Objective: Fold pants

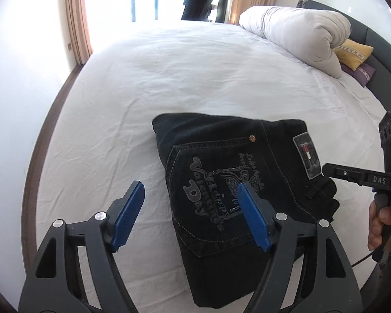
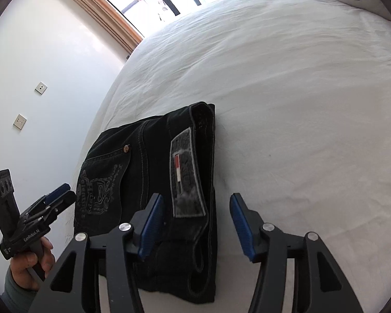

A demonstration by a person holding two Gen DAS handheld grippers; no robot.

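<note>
Pants [image 1: 237,182] lie folded into a compact dark bundle on the white bed [image 1: 195,78], back pocket and waistband patch [image 2: 186,174] facing up, near the bed's close edge; that squared shape suggests the folding is done or nearly so; left gripper [image 1: 190,216] hovers with jaws wide apart, one blue pad over the pocket, the other over the sheet, gripping nothing; right gripper [image 2: 195,224] likewise stands open astride the waistband edge, pads not pressing the cloth, so both look released.
</note>
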